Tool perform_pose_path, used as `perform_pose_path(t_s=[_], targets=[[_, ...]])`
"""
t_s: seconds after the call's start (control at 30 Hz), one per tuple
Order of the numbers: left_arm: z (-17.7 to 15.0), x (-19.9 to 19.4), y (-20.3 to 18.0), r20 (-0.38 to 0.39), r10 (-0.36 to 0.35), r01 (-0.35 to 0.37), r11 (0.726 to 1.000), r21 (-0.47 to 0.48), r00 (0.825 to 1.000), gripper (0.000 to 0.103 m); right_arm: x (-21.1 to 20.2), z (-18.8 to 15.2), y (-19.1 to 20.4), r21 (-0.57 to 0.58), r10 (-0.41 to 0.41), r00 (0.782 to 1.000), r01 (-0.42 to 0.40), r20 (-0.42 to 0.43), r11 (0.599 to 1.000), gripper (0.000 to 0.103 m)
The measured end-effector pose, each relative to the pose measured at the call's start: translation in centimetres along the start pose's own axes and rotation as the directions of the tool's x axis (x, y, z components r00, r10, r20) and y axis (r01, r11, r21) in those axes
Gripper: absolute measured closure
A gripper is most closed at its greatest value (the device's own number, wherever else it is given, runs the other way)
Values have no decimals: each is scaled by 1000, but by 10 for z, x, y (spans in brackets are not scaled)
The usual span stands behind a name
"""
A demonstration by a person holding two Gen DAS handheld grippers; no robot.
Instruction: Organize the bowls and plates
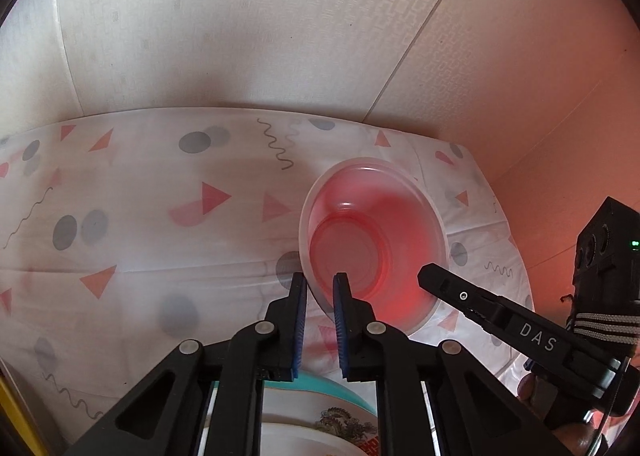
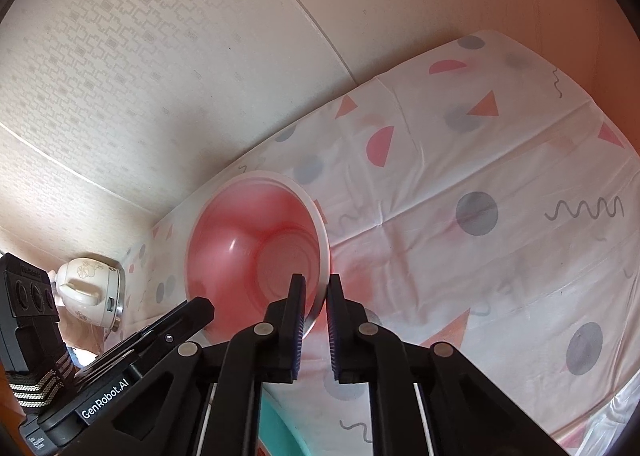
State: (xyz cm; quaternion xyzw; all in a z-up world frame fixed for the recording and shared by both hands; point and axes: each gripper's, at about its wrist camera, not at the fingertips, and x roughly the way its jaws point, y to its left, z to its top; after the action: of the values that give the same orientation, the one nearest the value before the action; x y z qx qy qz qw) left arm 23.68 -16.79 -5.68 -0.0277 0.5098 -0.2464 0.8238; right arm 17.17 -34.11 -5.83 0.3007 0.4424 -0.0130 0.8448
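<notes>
The bowl (image 1: 374, 242) sat on the tablecloth (image 1: 140, 216) near the wall corner, upright, translucent pink with a pale rim. Its near rim was hidden behind the fingers of both grippers, so contact was hard to judge. The left gripper (image 1: 320, 292) straddled the rim at the bowl's 7 o'clock, one finger outside and one inside, jaws narrowly apart; whether the pads pressed the wall could not be told. The right gripper (image 2: 317, 292) straddled the rim at the bowl's 5 o'clock in the same manner, with a narrow gap and its grip likewise uncertain. A teal-edged plate (image 1: 320, 396) with a dark printed motif lay at 6 o'clock, mostly covered by the left gripper. A cream appliance (image 2: 90, 290) stood at 9 o'clock in the right view, partly cut off.
</notes>
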Motion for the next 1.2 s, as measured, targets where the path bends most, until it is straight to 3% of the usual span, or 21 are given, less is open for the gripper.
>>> perform_pose_path(t_s=[0.43,1.2], targets=[[-16,-28,11,55,32,-32,999,-3,998,91,-11,-14,14,0,53,999,-53,-12,999,93],[-62,-103,34,177,57,-47,997,-58,983,91,-37,-56,70,-128,111,994,-113,-21,985,93]])
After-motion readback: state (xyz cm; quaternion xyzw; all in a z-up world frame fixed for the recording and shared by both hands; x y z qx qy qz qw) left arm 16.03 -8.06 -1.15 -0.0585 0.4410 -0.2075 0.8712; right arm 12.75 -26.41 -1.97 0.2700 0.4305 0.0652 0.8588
